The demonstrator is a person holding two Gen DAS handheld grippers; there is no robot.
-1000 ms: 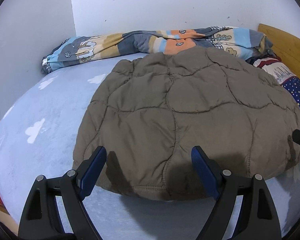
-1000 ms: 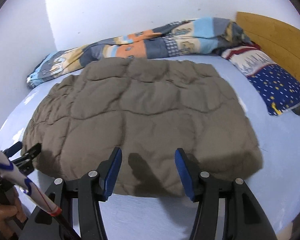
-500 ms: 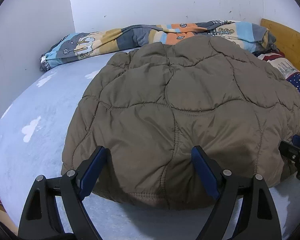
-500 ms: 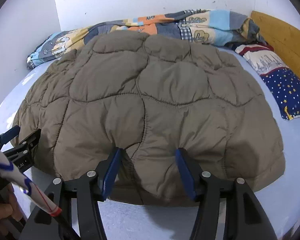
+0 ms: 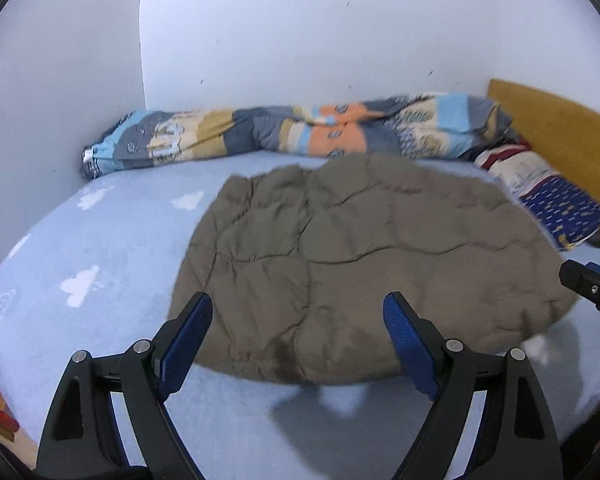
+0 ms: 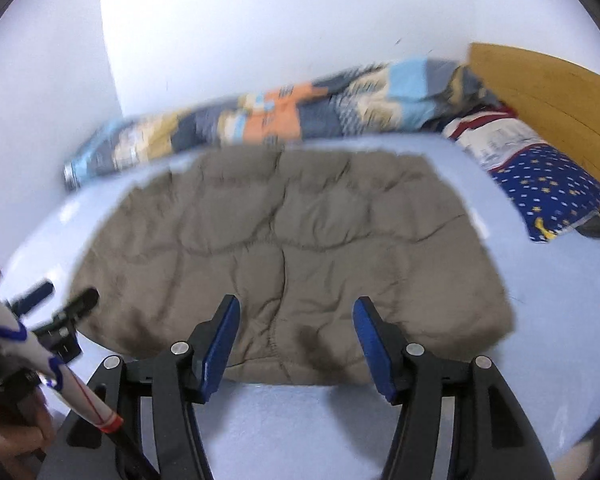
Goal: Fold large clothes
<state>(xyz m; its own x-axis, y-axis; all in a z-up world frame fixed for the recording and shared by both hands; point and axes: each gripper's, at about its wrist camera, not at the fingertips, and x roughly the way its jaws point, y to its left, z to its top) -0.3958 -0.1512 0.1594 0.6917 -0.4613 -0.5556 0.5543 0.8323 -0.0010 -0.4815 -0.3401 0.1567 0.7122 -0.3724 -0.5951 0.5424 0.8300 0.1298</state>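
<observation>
A brown quilted jacket (image 5: 364,264) lies folded flat on the light blue bed; it also shows in the right wrist view (image 6: 300,260). My left gripper (image 5: 298,320) is open and empty, above the jacket's near left edge. My right gripper (image 6: 296,320) is open and empty, above the jacket's near edge. The tip of the right gripper (image 5: 588,288) shows at the right of the left wrist view. The left gripper (image 6: 56,304) shows at the left of the right wrist view. Both views are blurred by motion.
A rolled patchwork quilt (image 5: 300,136) lies along the far wall. A blue starred pillow (image 6: 552,196) sits at the right by the wooden headboard (image 6: 548,92). The bed sheet (image 5: 92,264) has white cloud prints. White walls close the far and left sides.
Both grippers have pulled back and up from the jacket's near edge. The jacket now looks smaller and farther, lying flat. Both stay open.
</observation>
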